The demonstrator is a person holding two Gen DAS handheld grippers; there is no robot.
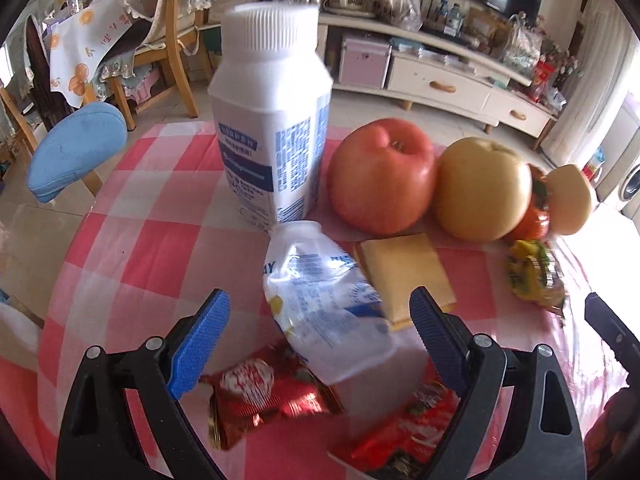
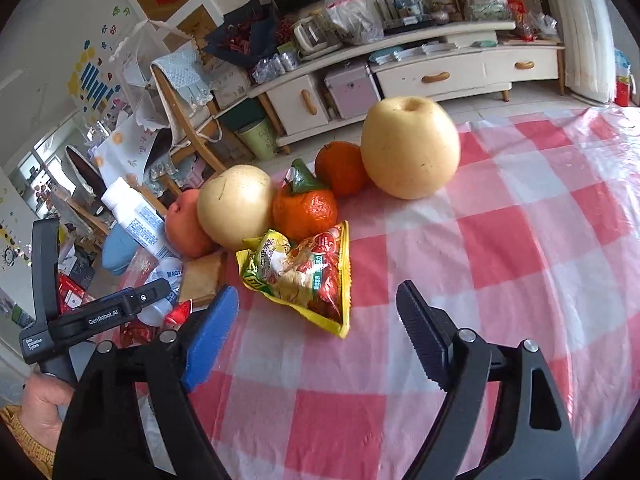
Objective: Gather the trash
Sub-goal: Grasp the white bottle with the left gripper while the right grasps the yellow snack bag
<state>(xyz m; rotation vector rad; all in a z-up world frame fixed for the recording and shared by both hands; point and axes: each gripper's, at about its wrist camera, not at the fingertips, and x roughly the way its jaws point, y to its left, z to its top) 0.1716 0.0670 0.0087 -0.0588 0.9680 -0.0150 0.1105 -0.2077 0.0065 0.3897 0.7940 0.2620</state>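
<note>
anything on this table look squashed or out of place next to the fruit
Yes. A crushed white plastic bottle lies flattened on its side in front of the upright white bottle. Crumpled red wrappers and a yellow snack packet lie loose beside the red apple. Both grippers, left and right, are open and hold nothing.

My black plastic left gripper (image 1: 320,340) and right gripper (image 2: 316,336) carry ribbed blue pads (image 1: 200,344), silver screws (image 1: 93,353) and white "GenRobot.AI" lettering (image 2: 103,317).

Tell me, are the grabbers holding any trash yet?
No, nothing is held. The left gripper is open around the crumpled white pouch, not clamped. The right gripper is open near the yellow snack wrapper.
</note>
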